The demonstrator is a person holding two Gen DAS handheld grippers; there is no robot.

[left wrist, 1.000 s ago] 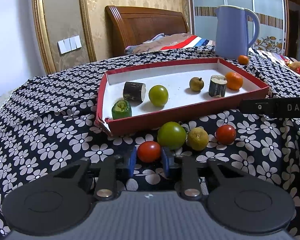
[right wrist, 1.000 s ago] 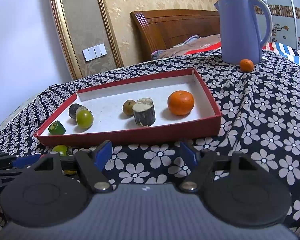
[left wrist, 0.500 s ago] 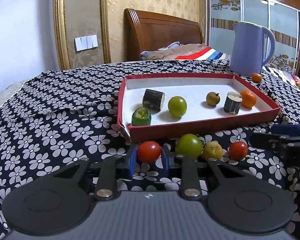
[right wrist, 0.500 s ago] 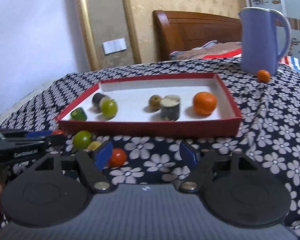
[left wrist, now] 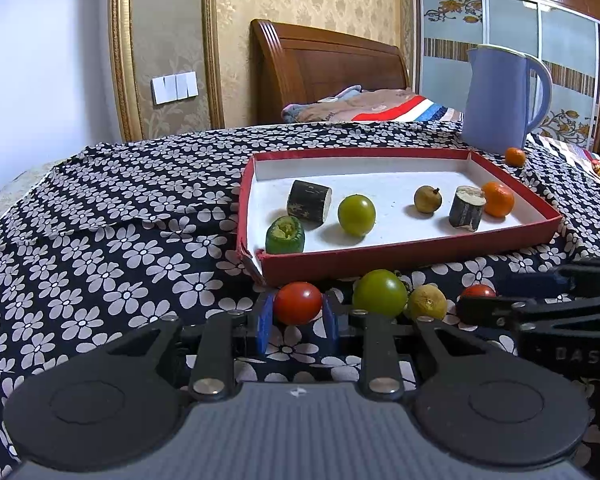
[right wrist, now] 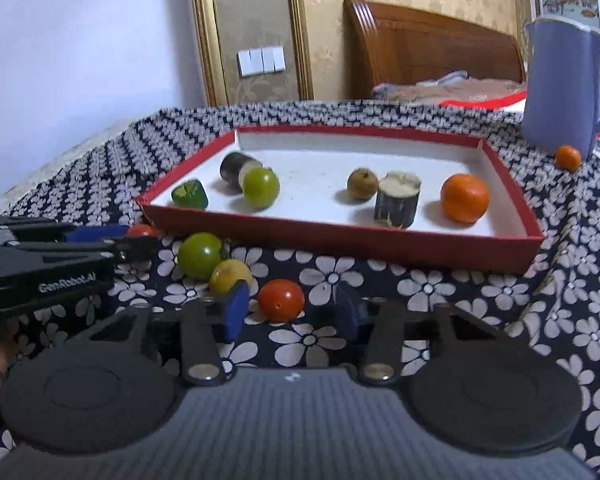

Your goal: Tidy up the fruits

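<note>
The left gripper (left wrist: 298, 318) is clamped on a red tomato (left wrist: 298, 303) just in front of the red tray (left wrist: 400, 254). The right gripper (right wrist: 292, 312) stands spread wide around a second red tomato (right wrist: 281, 300) on the flowered cloth (right wrist: 440, 292), beside a yellowish fruit (right wrist: 230, 276) and a green tomato (right wrist: 200, 255).

Red tomato (right wrist: 281, 300) between (spread) fingers (right wrist: 235, 311)

We see a printed cloth (left wrist: 100, 248) with a matt weave, a paper-like tray (left wrist: 412, 250), red outside and matt white inside, glossy smooth tomatoes (right wrist: 281, 301), a smooth plastic jug (left wrist: 496, 108), a polished wooden headboard (left wrist: 328, 68) and matt black fingers (right wrist: 232, 312) with blue pads.
</note>
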